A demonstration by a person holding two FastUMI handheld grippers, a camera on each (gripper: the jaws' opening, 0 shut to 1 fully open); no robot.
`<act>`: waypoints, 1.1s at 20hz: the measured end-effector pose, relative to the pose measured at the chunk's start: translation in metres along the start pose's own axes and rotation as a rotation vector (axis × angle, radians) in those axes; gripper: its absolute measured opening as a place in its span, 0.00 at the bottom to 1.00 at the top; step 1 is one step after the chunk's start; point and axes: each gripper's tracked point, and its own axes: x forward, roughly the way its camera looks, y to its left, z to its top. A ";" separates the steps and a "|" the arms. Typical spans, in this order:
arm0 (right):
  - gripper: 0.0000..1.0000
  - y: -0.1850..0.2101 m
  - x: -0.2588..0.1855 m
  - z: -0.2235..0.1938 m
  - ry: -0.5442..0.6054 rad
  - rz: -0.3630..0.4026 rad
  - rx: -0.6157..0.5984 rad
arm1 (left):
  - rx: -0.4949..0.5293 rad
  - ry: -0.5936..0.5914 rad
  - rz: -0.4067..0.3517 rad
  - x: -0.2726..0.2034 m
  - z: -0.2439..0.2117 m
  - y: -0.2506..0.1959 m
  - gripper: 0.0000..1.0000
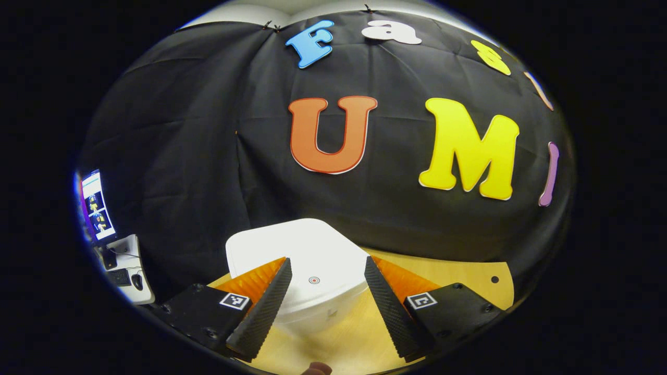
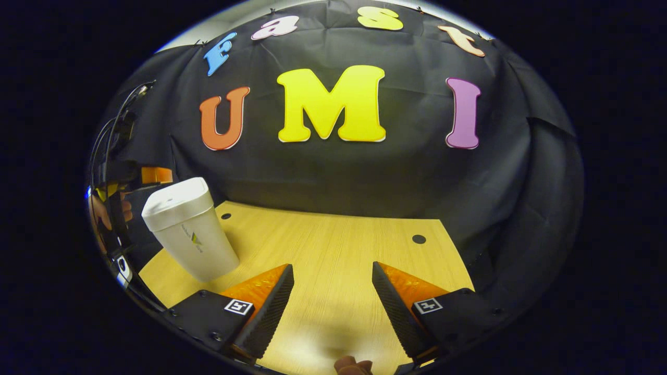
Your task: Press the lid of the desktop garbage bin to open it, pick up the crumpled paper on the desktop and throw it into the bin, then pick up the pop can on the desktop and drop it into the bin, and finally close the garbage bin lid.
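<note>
Left gripper point(image 1: 325, 273) hangs right over the bin point(image 1: 302, 271), jaws released and spread wide, nothing between them, its fingers framing the white lid point(image 1: 292, 250) from above. The lid is down, flat and closed, with a small round red mark point(image 1: 314, 279) near its front edge, sitting between the two fingertips in the left gripper view. The bin stands on the wooden tabletop point(image 1: 448, 276), close to the black cloth wall behind it. Far left in that view, a monitor point(image 1: 96, 205) glows above a small white desk with a keyboard and mouse. Over to the right gripper view: the right gripper point(image 2: 332, 273) floats above bare tabletop point(image 2: 333, 245), jaws also released, gripping nothing. The bin point(image 2: 190, 229) shows at the left there, upright, lid shut, with a small logo on its side. Just behind it at the far left edge, the other gripper and a hand point(image 2: 101, 211) are visible, partly hidden. Two dark round holes point(image 2: 418, 239) dot the tabletop's far side.
</note>
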 end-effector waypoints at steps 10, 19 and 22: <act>0.96 0.009 -0.045 0.058 -0.195 -0.068 0.003 | 0.132 -0.095 -0.214 -0.079 -0.012 -0.036 0.93; 0.96 0.029 -0.053 0.040 -0.183 -0.065 0.018 | 0.161 -0.107 -0.315 -0.105 -0.030 -0.061 0.93; 0.96 0.034 -0.053 0.038 -0.176 -0.058 0.030 | 0.150 -0.089 -0.317 -0.099 -0.031 -0.062 0.94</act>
